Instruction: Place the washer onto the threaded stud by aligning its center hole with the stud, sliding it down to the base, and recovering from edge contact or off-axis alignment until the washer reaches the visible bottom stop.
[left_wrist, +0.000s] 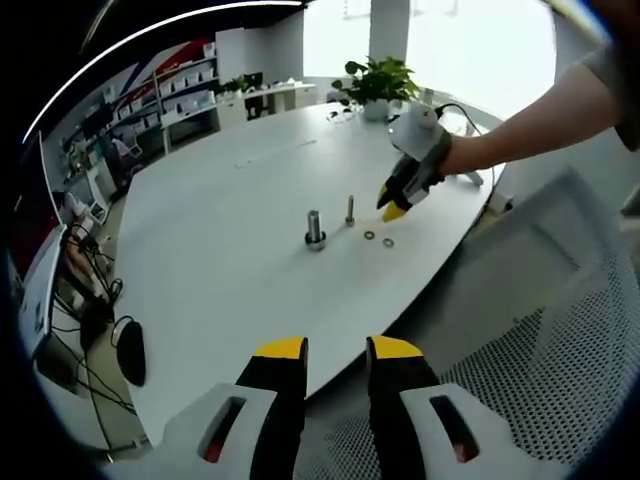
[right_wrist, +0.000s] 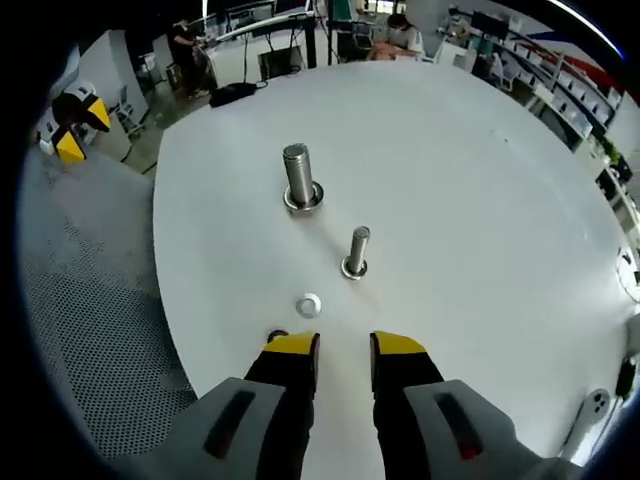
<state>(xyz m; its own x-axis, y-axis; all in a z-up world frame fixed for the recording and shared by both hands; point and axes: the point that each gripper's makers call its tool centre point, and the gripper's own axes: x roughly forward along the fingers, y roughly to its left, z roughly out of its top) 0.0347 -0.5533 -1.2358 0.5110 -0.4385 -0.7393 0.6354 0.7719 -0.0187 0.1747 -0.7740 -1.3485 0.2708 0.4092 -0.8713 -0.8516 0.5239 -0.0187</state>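
Two upright threaded studs stand on the white round table (left_wrist: 220, 260): a thick one (left_wrist: 315, 229) (right_wrist: 300, 178) and a thinner one (left_wrist: 350, 210) (right_wrist: 356, 250). Two small washers (left_wrist: 369, 236) (left_wrist: 388, 242) lie flat beside them. In the right gripper view one washer (right_wrist: 308, 304) lies just ahead of my right gripper (right_wrist: 345, 347), and the other (right_wrist: 277, 336) peeks out at its left jaw tip. That gripper (left_wrist: 393, 210), held by a hand, hovers over the washers, open and empty. My left gripper (left_wrist: 338, 350) (right_wrist: 75, 125) stays off the table's near edge, open, holding nothing.
A white mesh chair (left_wrist: 560, 330) (right_wrist: 90, 300) stands under the left gripper by the table edge. A potted plant (left_wrist: 378, 85) sits at the table's far side. A dark bag (left_wrist: 130, 350) and cables lie on the floor. Desks and shelves line the room.
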